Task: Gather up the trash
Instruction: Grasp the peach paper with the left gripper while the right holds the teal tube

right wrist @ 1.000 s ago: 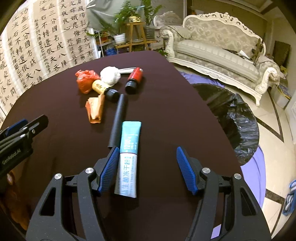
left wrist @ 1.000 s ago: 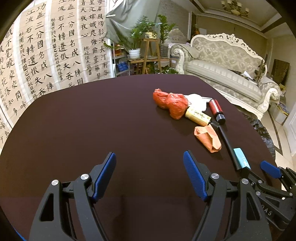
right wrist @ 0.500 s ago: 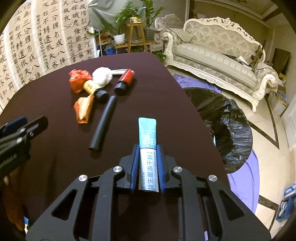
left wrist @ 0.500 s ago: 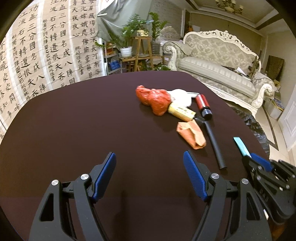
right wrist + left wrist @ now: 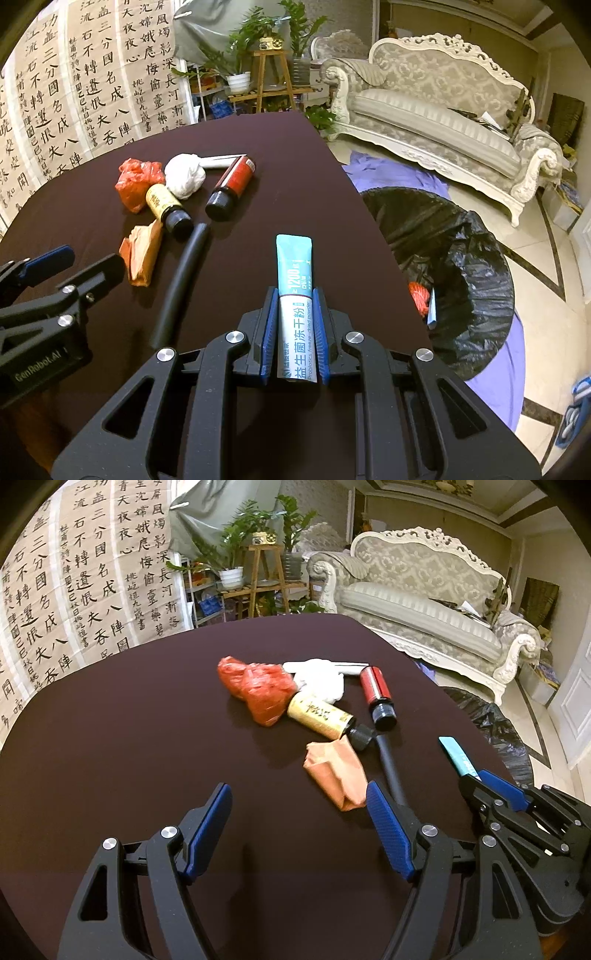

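Note:
My right gripper is shut on a teal and white probiotics sachet, held above the dark table; the sachet also shows in the left wrist view. My left gripper is open and empty over the table, with an orange wrapper just ahead of its right finger. Trash lies in a cluster: a red plastic bag, a white tissue wad, a yellow bottle, a red bottle, a black tube.
A bin lined with a black bag stands on the floor to the right of the table, with some trash inside. A purple cloth lies by it. A white sofa and a plant stand are behind.
My right gripper closed on the sachet and lifted it off the table, shifting right. My left gripper moved forward toward the orange wrapper, still open.

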{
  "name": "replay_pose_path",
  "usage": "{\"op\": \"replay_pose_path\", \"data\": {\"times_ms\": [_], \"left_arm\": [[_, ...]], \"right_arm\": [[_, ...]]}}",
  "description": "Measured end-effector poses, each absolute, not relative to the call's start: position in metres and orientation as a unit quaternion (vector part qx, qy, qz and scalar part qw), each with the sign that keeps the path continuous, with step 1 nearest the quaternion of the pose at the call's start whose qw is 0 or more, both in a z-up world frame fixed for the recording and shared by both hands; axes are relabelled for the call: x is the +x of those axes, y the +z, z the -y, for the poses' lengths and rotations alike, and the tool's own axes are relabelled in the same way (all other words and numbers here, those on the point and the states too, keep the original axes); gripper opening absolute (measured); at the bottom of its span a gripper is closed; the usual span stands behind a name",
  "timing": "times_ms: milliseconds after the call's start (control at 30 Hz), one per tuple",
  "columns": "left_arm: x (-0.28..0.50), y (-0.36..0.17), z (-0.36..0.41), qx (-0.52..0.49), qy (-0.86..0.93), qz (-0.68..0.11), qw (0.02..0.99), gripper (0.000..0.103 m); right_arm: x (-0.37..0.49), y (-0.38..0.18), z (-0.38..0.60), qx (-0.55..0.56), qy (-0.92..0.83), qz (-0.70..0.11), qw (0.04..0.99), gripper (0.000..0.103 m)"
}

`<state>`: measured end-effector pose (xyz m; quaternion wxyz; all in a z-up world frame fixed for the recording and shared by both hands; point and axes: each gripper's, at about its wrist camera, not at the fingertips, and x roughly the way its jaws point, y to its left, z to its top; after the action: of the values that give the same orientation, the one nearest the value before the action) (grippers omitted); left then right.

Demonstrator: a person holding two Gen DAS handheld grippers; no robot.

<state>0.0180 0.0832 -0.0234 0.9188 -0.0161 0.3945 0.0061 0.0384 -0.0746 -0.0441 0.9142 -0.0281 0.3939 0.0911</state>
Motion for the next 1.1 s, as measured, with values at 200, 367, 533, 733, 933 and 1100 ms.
{"op": "replay_pose_path", "data": {"times_ms": [200,367,533,733,933,1100], "left_arm": [[0.032,-0.027,-0.075,-0.007,-0.002,-0.406,0.914,0.073],[0.039,-0.033,-0.078,-0.021,-0.005,-0.427,0.904,0.063],[0.036,-0.034,-0.077,-0.02,-0.011,-0.429,0.903,0.041],[0.033,-0.034,-0.077,-0.019,-0.017,-0.423,0.906,0.025],[0.026,-0.028,-0.076,-0.019,-0.02,-0.407,0.913,0.025],[0.019,-0.019,-0.071,-0.02,-0.025,-0.393,0.919,0.024]], "right_arm": [[0.044,-0.045,0.077,-0.02,0.099,-0.396,0.913,0.019],[0.045,-0.045,0.077,-0.017,0.103,-0.396,0.912,0.019],[0.045,-0.045,0.077,-0.016,0.103,-0.396,0.912,0.019],[0.044,-0.045,0.076,-0.012,0.104,-0.394,0.913,0.018],[0.041,-0.043,0.077,-0.005,0.103,-0.392,0.914,0.017],[0.037,-0.039,0.083,0.002,0.098,-0.385,0.918,0.016]]}}
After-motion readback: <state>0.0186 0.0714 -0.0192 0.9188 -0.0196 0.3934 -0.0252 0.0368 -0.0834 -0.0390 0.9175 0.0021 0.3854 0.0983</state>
